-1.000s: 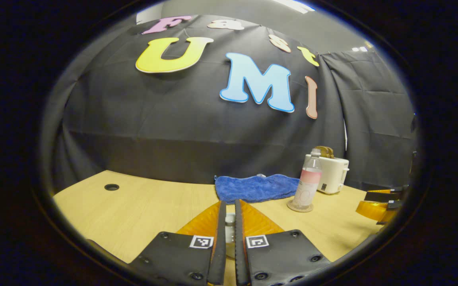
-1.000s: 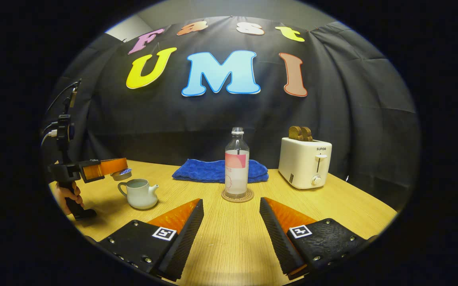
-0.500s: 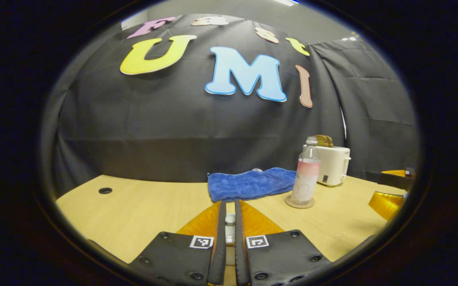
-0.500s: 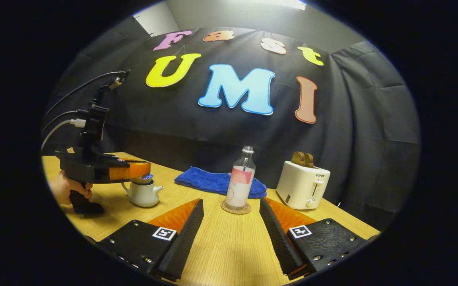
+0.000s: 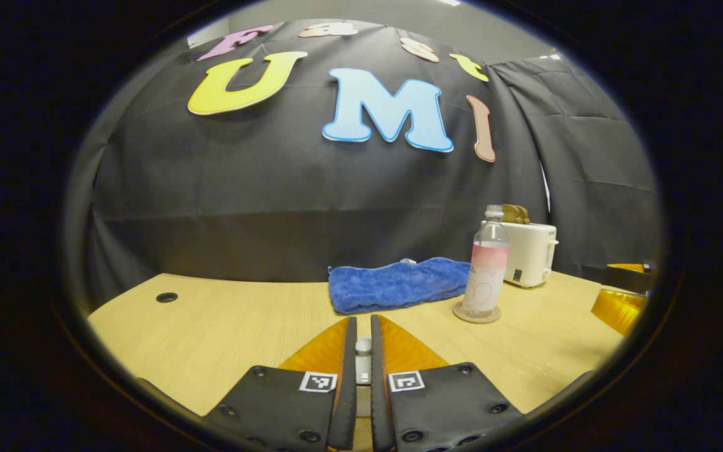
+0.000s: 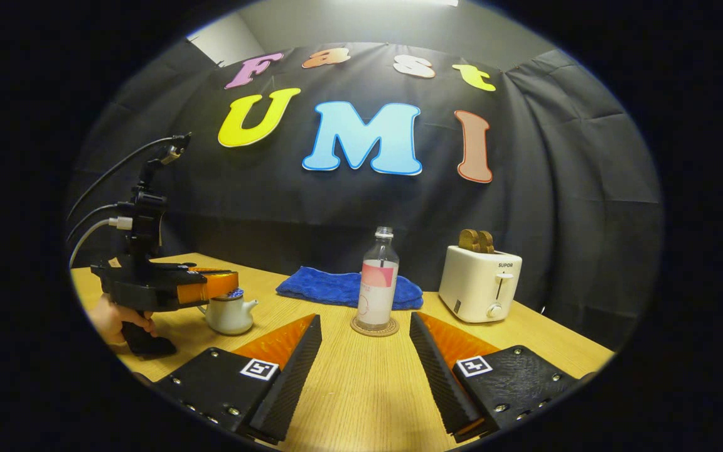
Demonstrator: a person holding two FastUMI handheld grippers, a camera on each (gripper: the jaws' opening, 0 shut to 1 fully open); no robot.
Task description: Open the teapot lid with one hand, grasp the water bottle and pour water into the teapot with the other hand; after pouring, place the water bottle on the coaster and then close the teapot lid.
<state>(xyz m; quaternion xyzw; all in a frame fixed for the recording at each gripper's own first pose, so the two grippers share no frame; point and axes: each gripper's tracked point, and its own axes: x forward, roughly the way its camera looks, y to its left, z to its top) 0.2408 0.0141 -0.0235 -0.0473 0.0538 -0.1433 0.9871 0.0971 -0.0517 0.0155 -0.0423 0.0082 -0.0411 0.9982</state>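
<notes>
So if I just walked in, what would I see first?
Probably the clear water bottle standing upright on its round coaster in the middle of the wooden table, with a blue towel behind it. To its right sits a white toaster with toast poking out. On the left, the left gripper holds the lid right on top of the little white teapot.

Handheld two-finger grippers, pair

Right gripper (image 6: 365,336): black textured plates, silver screws, square tag markers. Left gripper (image 6: 226,285): black pistol-grip body, upright mast, grey cables.
</notes>
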